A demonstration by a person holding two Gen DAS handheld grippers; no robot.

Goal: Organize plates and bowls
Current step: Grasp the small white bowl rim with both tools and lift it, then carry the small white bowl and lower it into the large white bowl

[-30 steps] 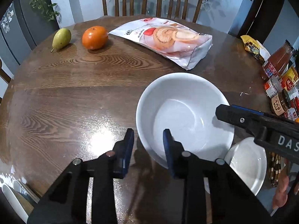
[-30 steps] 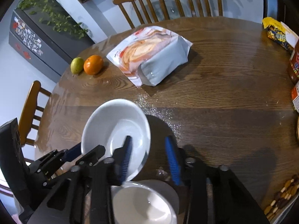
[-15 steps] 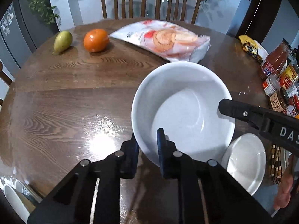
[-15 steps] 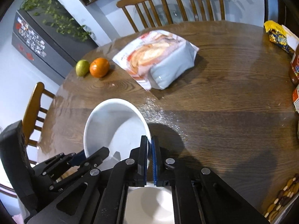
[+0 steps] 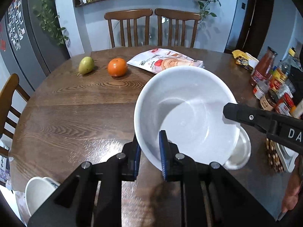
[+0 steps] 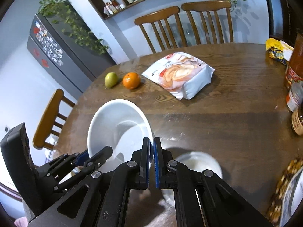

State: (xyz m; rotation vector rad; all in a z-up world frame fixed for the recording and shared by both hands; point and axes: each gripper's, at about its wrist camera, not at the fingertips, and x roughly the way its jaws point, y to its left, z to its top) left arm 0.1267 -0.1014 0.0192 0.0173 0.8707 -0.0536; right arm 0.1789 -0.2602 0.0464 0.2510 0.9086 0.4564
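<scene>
Far left, near desk edge, a small white bowl w/ blue pattern [image 5: 38,194] sits low in left wrist view, partly cut off by the hand-held gripper body. Further back on the round dark-brown wooden desk [image 5: 72,113] lie a green pear [image 5: 86,65] & just beside it, to its right, a round orange [image 5: 117,67]; same pair shows in right wrist view, pear [image 6: 111,79] left of orange [image 6: 131,80], apart from each other. Next right, a white plastic bag of bread w/ pink print [image 5: 166,61] lies flat, its near end hidden behind bowl rim. Centre: large white ceramic bowl [image 5: 189,113] is lifted & tilted, inside facing the camera. Left hand-held gripper [image 5: 149,155] is pinched onto its near-left rim, one blue-padded finger outside the wall, one inside. Right hand-held gripper [image 6: 151,160] is nearly closed, clamped on the opposite rim of the same bowl [image 6: 119,126], thin white edge caught btwn its blue pads. Under & right of the big bowl a small white round dish [image 5: 239,153] rests on desk, mostly covered by it; blurred in right wrist view [image 6: 198,162]. Far right: cluster of sauce bottles & jars w/ red and yellow labels [image 5: 272,87], and a yellow snack packet [image 5: 243,60] behind them
</scene>
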